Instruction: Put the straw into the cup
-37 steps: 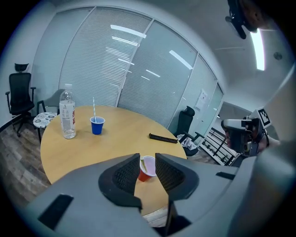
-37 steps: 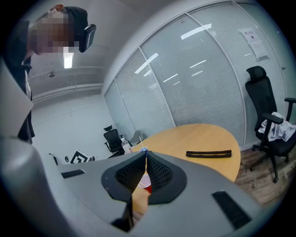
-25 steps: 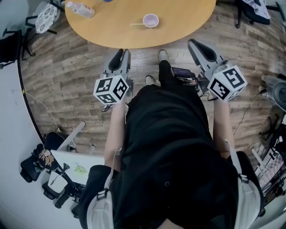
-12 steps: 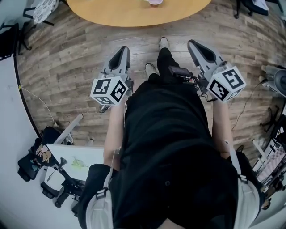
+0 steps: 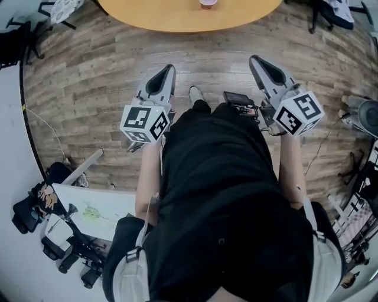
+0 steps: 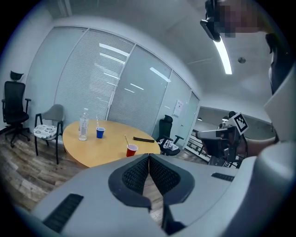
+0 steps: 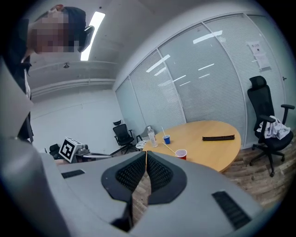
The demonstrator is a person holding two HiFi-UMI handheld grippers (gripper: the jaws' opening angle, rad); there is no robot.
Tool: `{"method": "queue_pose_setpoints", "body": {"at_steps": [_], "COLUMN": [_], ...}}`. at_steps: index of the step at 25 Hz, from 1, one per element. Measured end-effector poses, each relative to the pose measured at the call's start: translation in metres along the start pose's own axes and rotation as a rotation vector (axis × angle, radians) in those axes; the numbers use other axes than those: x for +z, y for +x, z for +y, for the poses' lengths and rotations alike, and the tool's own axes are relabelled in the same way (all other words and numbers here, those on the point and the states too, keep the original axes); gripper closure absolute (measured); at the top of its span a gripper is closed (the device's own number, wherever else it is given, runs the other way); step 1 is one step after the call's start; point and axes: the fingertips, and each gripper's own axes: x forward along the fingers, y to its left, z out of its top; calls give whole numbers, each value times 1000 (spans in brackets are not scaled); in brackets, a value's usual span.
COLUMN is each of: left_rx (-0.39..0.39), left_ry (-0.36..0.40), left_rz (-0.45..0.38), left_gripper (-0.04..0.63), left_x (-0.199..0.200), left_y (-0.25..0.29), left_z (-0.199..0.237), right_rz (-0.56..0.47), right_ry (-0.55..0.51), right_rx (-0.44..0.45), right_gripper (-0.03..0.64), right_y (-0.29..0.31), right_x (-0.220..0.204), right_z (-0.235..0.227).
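Observation:
A red cup (image 6: 132, 150) stands on the round wooden table (image 6: 88, 147), far ahead of both grippers, with a straw (image 6: 126, 140) leaning in it. The right gripper view shows the same red cup (image 7: 181, 154) and straw (image 7: 168, 149). In the head view only the cup's rim (image 5: 207, 3) shows at the top edge. My left gripper (image 5: 167, 69) and right gripper (image 5: 257, 61) hang over the wooden floor beside the person's body. Both are shut and hold nothing; the pads meet in the left gripper view (image 6: 149, 157) and the right gripper view (image 7: 146, 155).
A blue cup (image 6: 100, 133) with its own straw, a clear bottle (image 6: 83, 125) and a black bar (image 7: 218, 137) also sit on the table. Office chairs (image 7: 270, 134) stand around it. A low white table (image 5: 94, 209) with clutter lies at my left.
The table has slid up and nearly out of the head view as the person moved back from it. Both grippers stay shut at the person's sides.

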Motion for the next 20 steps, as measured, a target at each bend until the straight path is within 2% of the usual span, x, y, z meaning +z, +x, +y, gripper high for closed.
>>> {"method": "queue_pose_setpoints", "body": {"at_steps": [6,9,15,20], "left_rx": [-26,-54,-54,-34], "left_ry": [-34,-40,-46,-43], "left_rz": [-4,-13,-43,-45], "left_gripper": [580,580,580,580], "left_x": [0,-3,-7,-24], "left_y": [-14,-13,-25,-42], "left_z": [-49,-82,-140,-185], "right_rz": [-10,-10,0,25], "right_ry": [-16,9,58,78], "right_rx": [14,10,16,90], "right_gripper": [597,597,598,598], "right_y": [-41,-69,-123,-146], "right_x": [9,-5,-34,-61], "right_z": [12,6,-2,0]}}
